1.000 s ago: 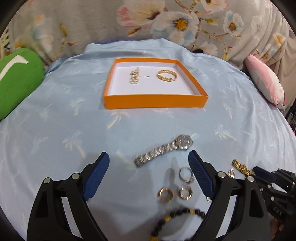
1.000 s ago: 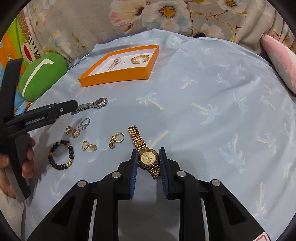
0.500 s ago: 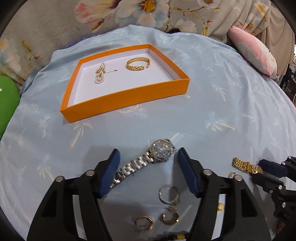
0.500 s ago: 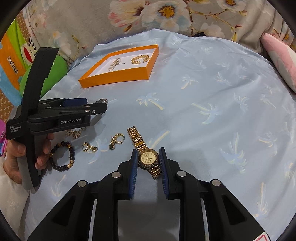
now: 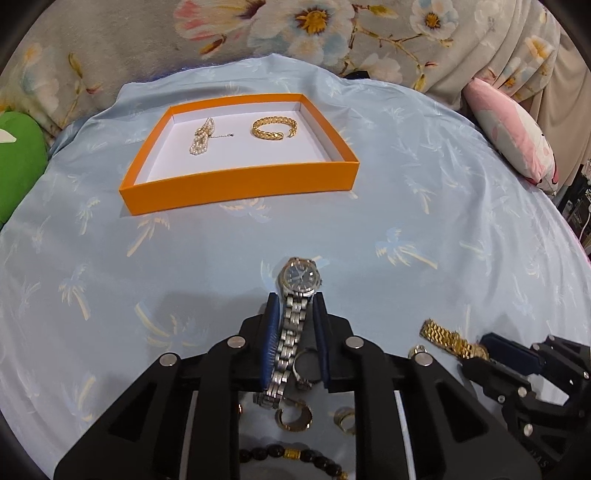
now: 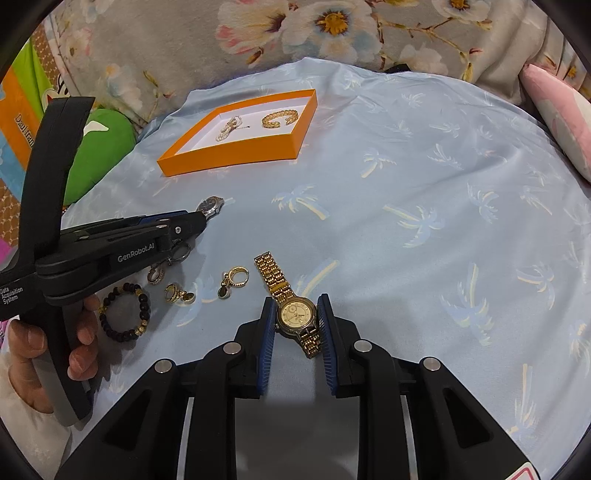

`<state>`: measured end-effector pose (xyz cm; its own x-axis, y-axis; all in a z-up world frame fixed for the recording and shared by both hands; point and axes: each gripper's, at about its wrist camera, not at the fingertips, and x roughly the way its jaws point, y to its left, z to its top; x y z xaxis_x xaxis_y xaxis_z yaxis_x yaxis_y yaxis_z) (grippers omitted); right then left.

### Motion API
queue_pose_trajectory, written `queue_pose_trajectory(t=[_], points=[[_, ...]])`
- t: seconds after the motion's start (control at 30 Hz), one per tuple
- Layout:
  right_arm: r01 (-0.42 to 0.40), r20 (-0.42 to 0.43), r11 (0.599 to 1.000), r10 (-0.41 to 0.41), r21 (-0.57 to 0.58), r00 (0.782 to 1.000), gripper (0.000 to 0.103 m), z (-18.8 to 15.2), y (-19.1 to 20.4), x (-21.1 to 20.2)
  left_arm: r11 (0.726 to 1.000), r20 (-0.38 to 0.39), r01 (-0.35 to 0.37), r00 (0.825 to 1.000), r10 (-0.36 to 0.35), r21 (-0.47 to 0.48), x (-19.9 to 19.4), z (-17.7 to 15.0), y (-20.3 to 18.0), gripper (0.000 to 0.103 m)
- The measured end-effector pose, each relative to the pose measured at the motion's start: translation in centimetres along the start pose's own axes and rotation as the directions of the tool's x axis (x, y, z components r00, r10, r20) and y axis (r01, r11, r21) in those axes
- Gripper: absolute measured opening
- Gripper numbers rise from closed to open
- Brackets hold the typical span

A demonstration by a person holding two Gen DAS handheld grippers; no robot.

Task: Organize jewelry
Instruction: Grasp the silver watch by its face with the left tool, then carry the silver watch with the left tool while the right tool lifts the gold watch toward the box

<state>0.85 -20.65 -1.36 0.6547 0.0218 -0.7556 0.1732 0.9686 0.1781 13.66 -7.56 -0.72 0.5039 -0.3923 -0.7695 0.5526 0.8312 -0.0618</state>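
Left gripper [image 5: 294,325] now further forward than second ago, fingers closing around silver watch [image 5: 293,321]; band between pads, dial just beyond tips. Right gripper [image 6: 296,321] unmoved, fingers clenched on gold watch [image 6: 295,314] dial. Both angled down at blue cloth [image 6: 406,184]. Beyond: orange box [image 5: 240,184] holding pearl bracelet [image 5: 202,136], gold bangle [image 5: 273,128].

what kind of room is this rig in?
Likely a bedroom at home: jewelry is laid out on a blue palm-print sheet, with a floral cover behind, a pink pillow and a green plush at the edges.
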Motion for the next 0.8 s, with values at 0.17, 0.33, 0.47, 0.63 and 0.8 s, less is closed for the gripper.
queue_pose_trajectory(t=[0.17,0.33,0.47,0.63,0.8], points=[[-0.003,-0.002,1.0,0.003,0.004,1.0,0.022,0.1,0.0,0.0,0.999,0.006,-0.036,0.999,0.036,0.018,1.0,0.8,-1.1,0.035],[-0.01,0.001,1.0,0.01,0.011,1.0,0.022,0.2,-0.1,0.0,0.999,0.012,-0.033,0.999,0.033,0.014,1.1,1.0,-1.3,0.024],[-0.021,0.016,1.0,0.021,0.012,1.0,0.021,0.3,0.0,-0.3,0.999,0.039,-0.036,0.999,0.036,-0.008,0.1,0.7,-0.8,0.024],[-0.035,0.044,0.999,0.035,0.008,0.998,0.021,0.6,0.4,-1.3,0.999,0.066,-0.026,0.997,0.029,-0.044,-2.3,0.5,0.4,0.024],[-0.061,0.073,0.998,0.061,0.003,0.996,0.021,2.1,0.8,-2.4,0.996,0.094,-0.033,0.995,0.04,-0.083,-5.0,0.3,2.3,0.024]])
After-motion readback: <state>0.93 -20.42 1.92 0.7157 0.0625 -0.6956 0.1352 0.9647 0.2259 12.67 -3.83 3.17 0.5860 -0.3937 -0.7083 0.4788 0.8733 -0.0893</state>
